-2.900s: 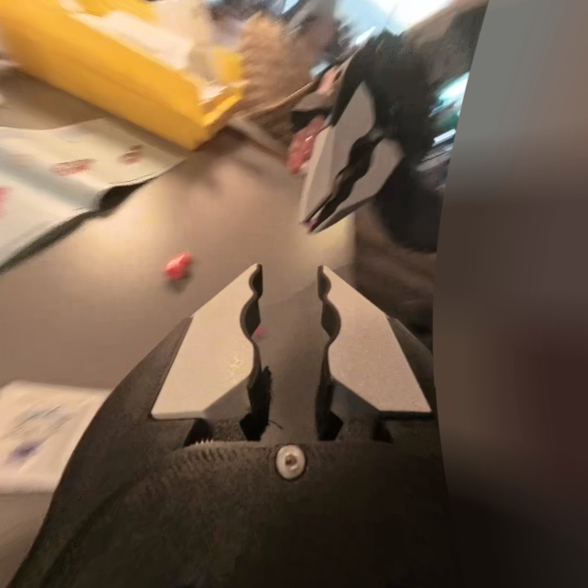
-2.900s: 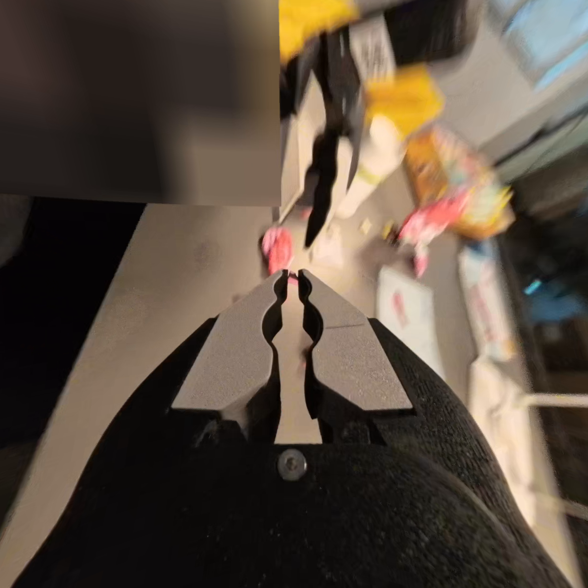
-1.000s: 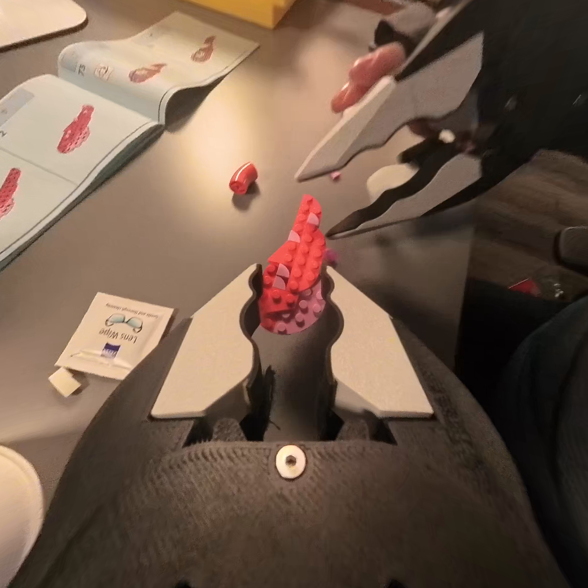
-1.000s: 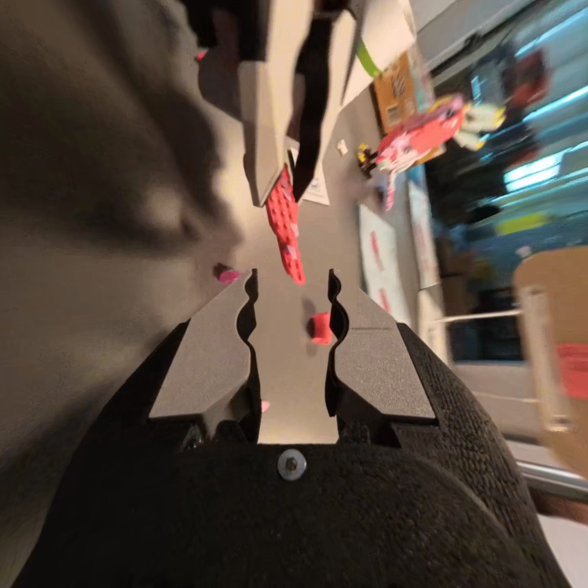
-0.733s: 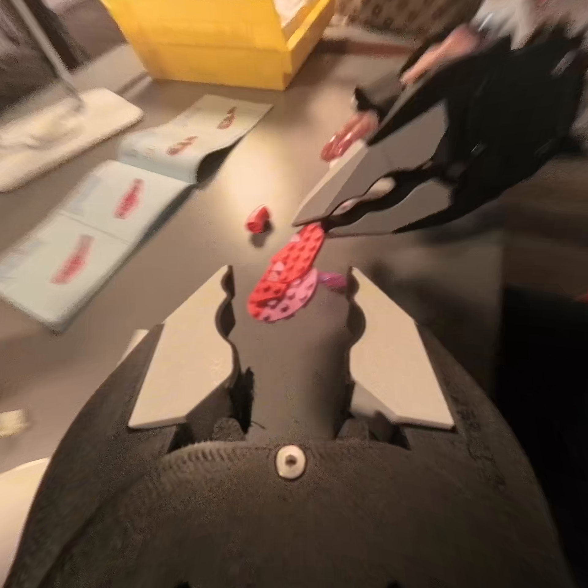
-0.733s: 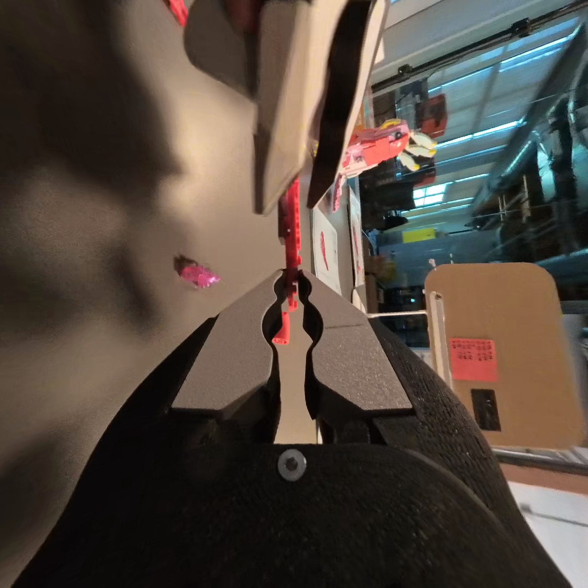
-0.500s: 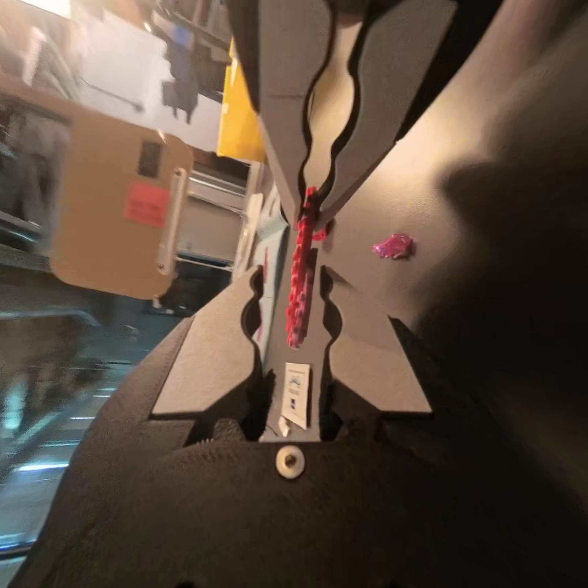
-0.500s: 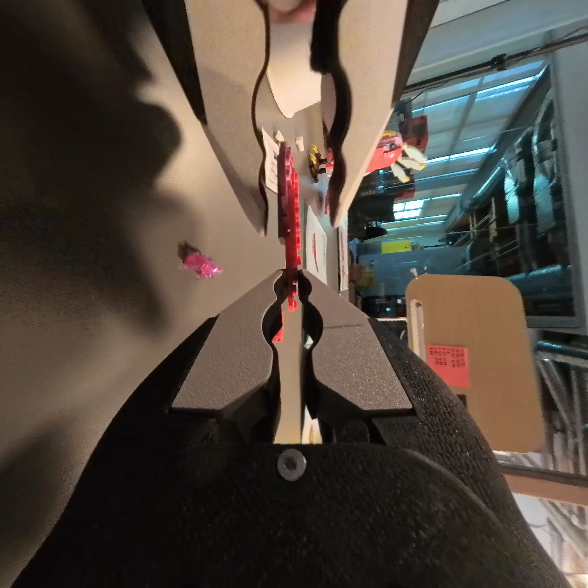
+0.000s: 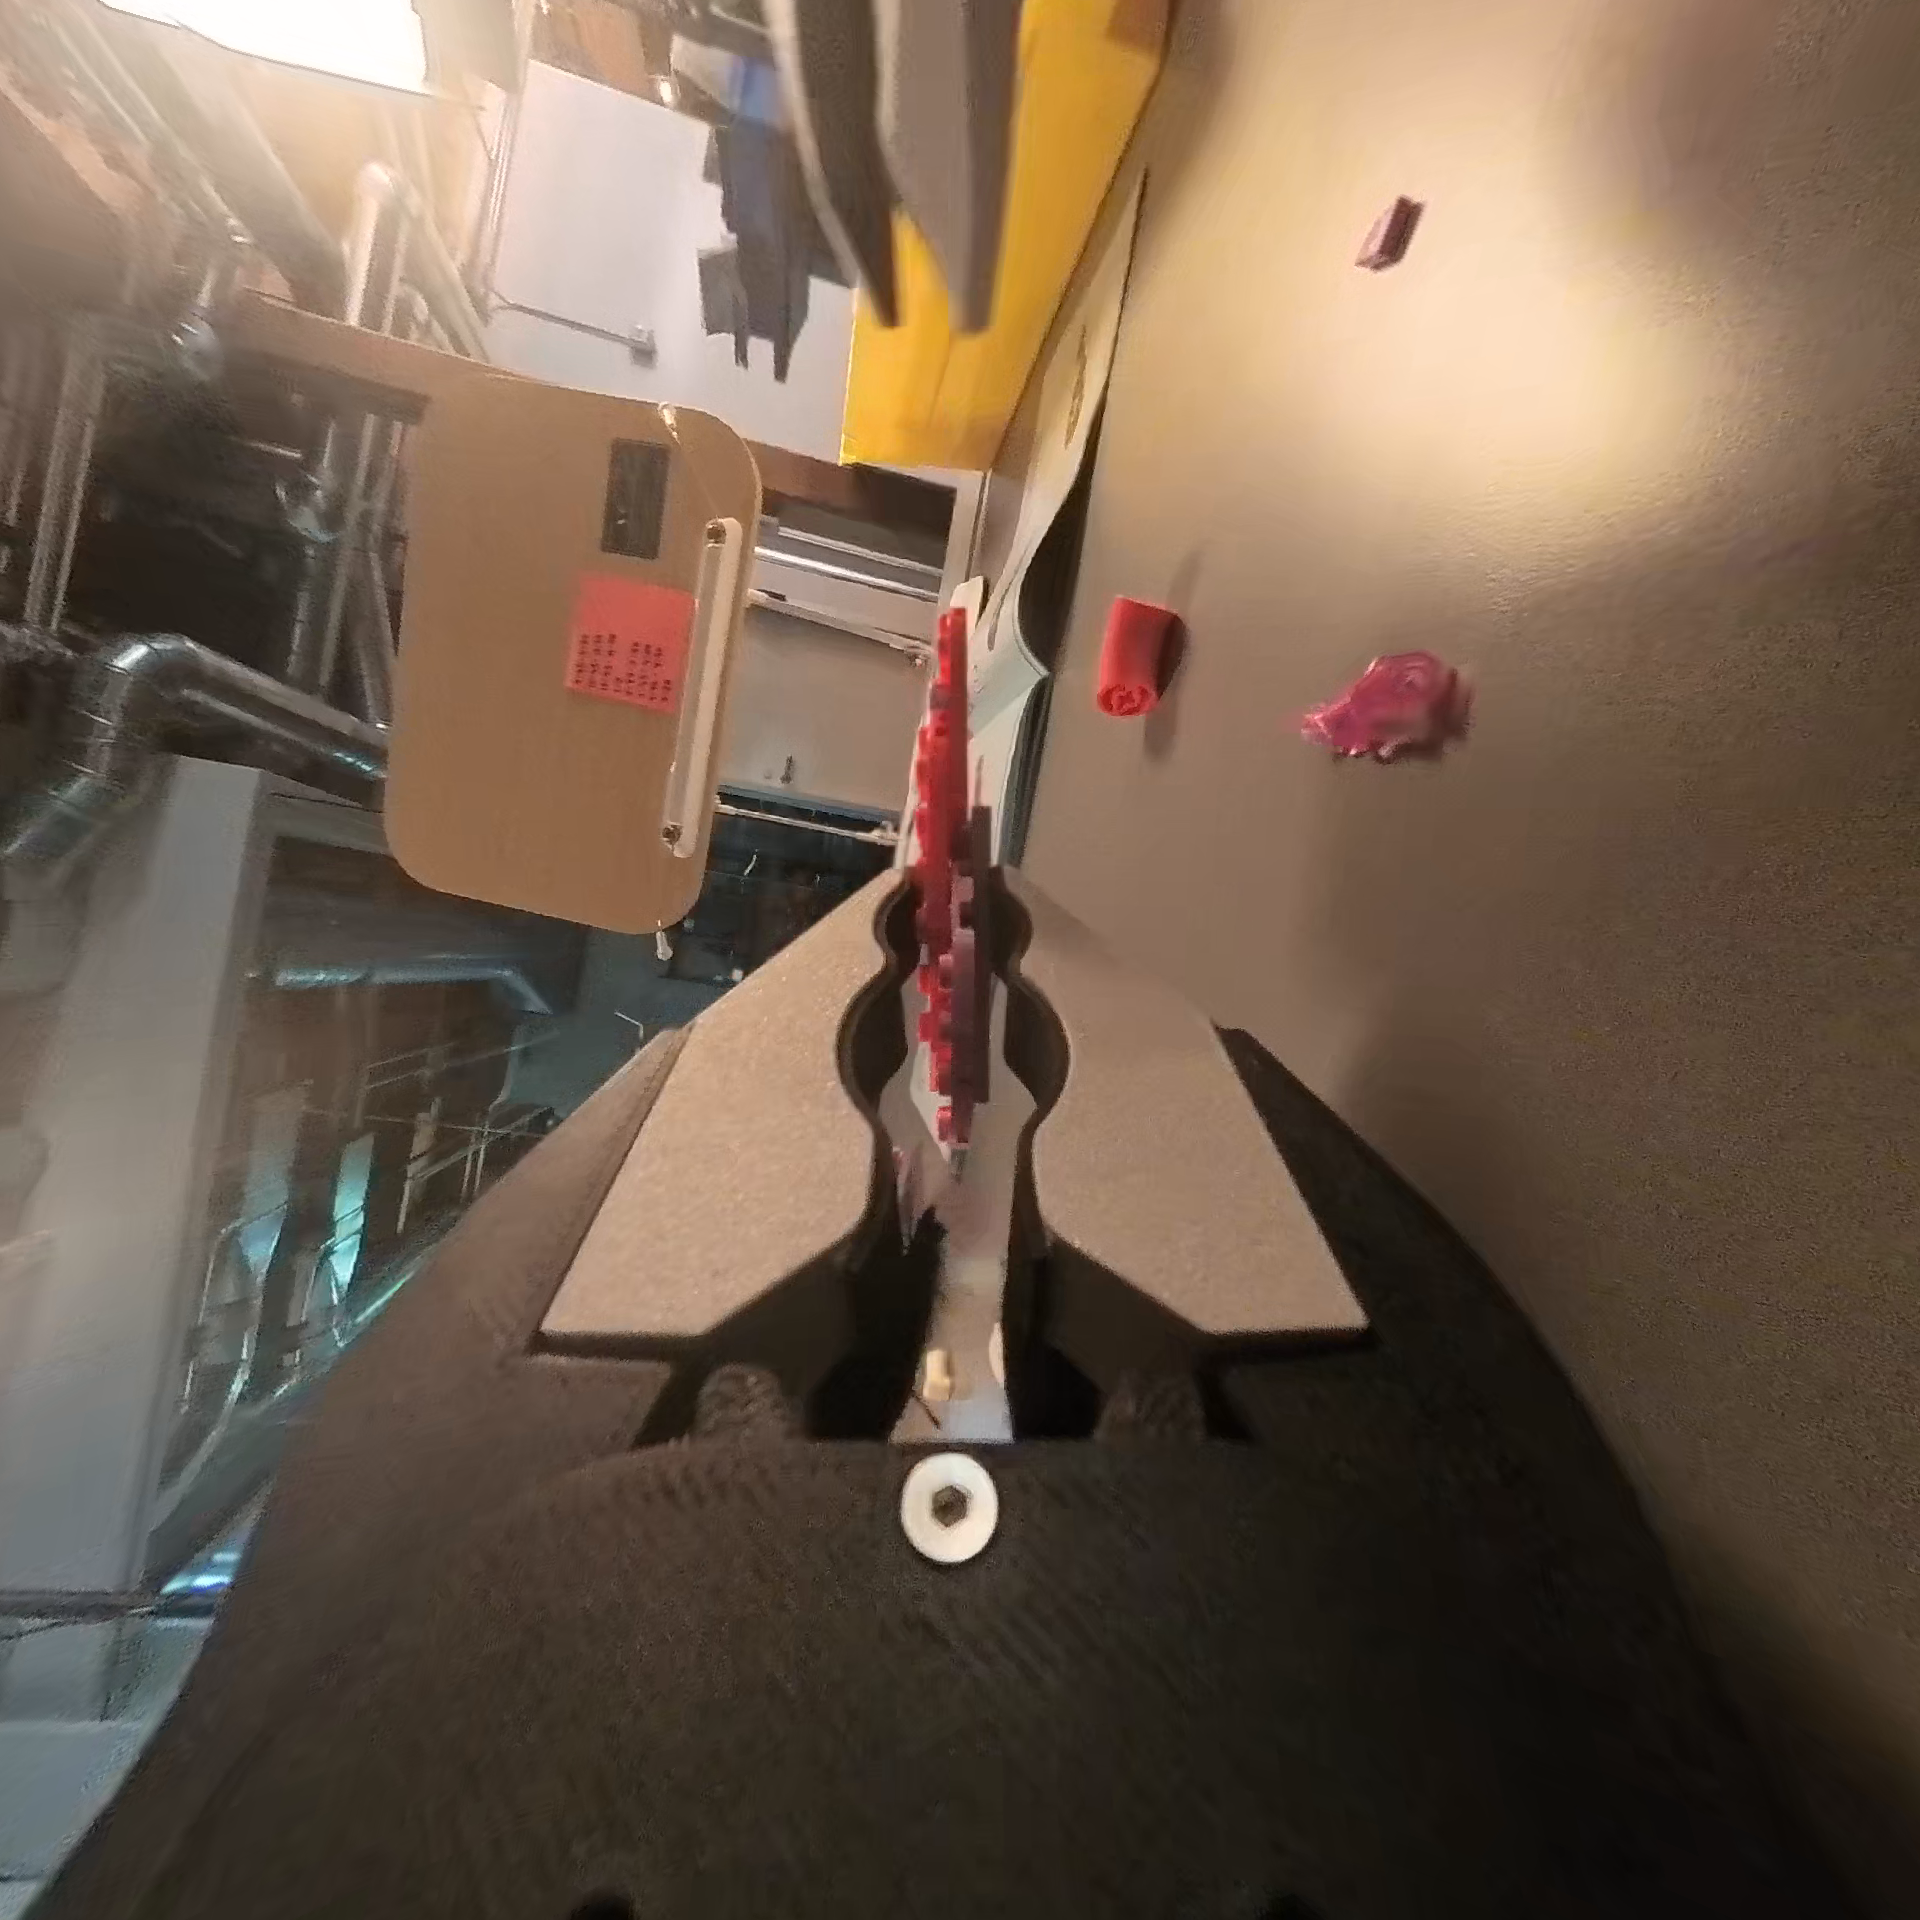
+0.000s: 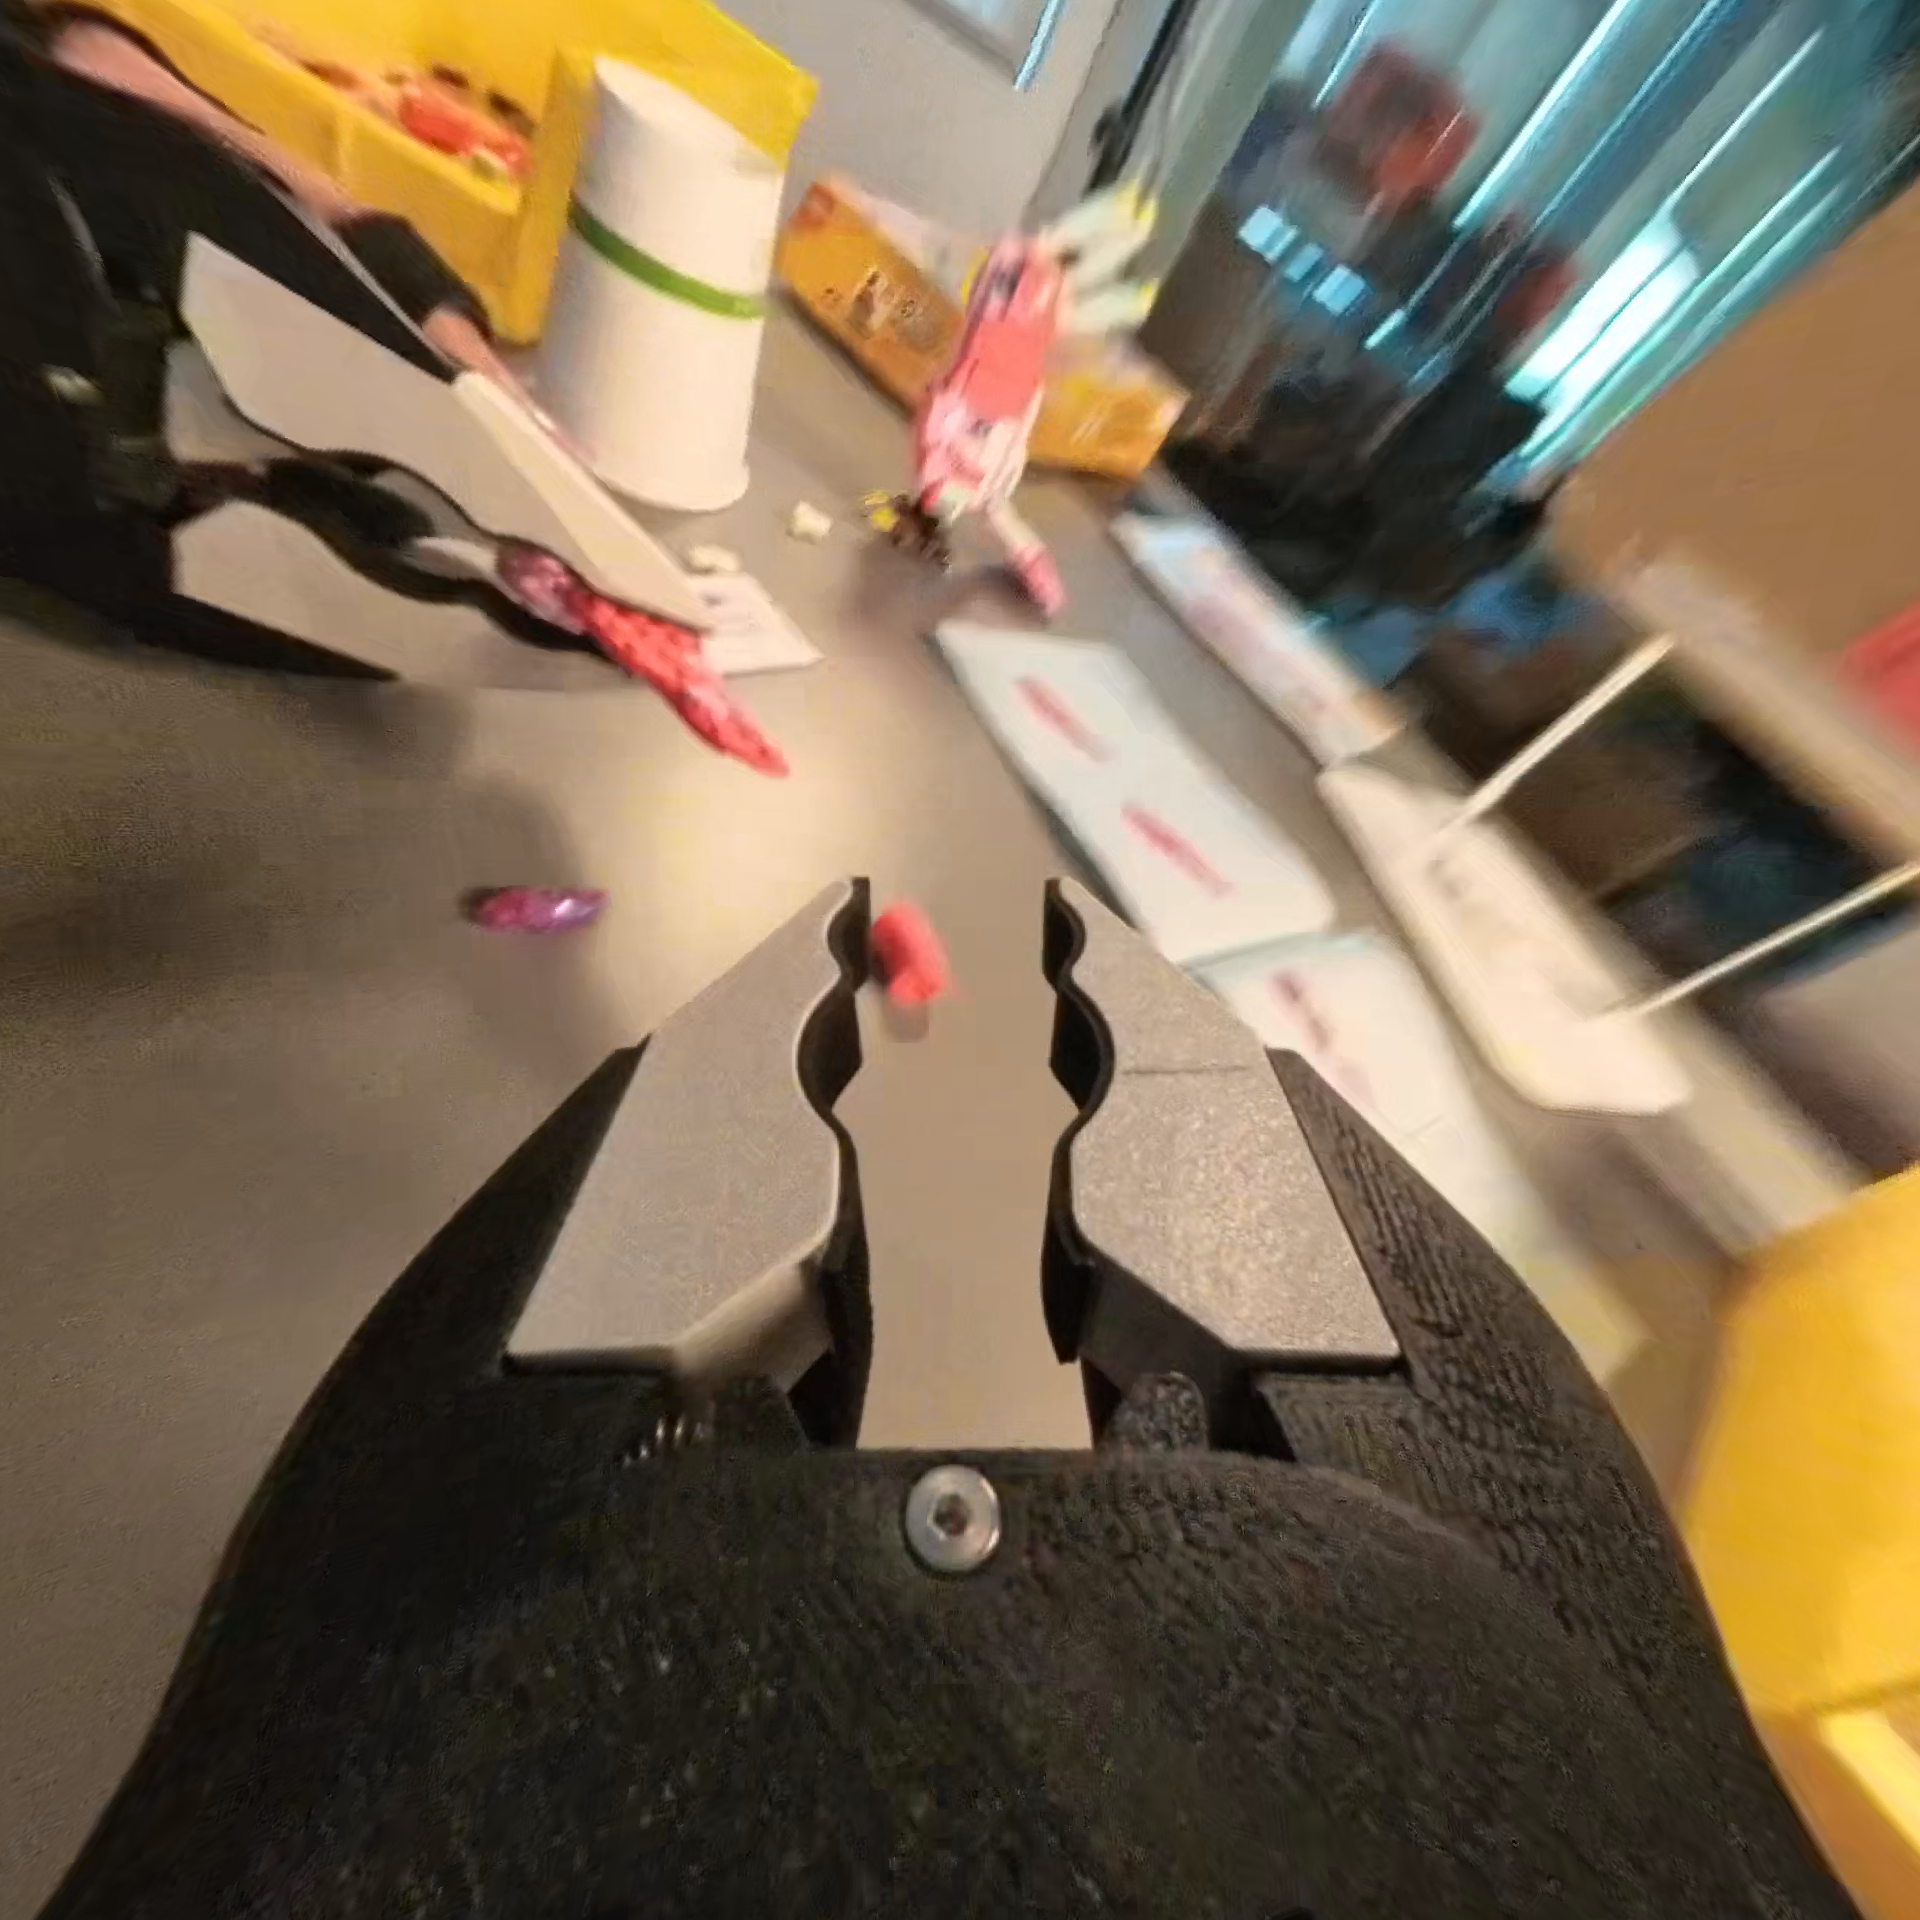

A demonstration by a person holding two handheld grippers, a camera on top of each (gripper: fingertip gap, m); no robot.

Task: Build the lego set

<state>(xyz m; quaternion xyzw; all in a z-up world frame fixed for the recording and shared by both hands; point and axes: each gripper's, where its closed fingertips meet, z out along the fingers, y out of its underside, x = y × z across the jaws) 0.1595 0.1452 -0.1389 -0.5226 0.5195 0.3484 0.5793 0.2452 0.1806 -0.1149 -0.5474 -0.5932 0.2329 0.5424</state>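
Observation:
My left gripper (image 9: 951, 883) is shut on a flat red and pink brick assembly (image 9: 940, 748), seen edge-on, with both pads pressed on its faces. The right wrist view shows the same gripper (image 10: 549, 648) at the left, holding the assembly (image 10: 675, 665) above the grey table (image 10: 260, 1039). My right gripper (image 10: 951, 894) is open and empty, low over the table. A small red round brick (image 10: 909, 951) lies on the table between its tips, close to the left finger, not gripped. In the left wrist view the right gripper (image 9: 928, 312) shows at the top.
A magenta piece (image 10: 535, 906) lies on the table left of the right gripper. A white cup (image 10: 665, 301), a yellow box (image 10: 416, 135), a red and pink brick model (image 10: 987, 405) and open booklets (image 10: 1132, 769) stand farther off. Something yellow (image 10: 1818, 1455) is at the lower right. Spacing between my two grippers at the tips: around 10 cm.
The right gripper was shut on the assembly's tip; the left gripper closed on the assembly, then the right one let go, opened and drew back down to the table.

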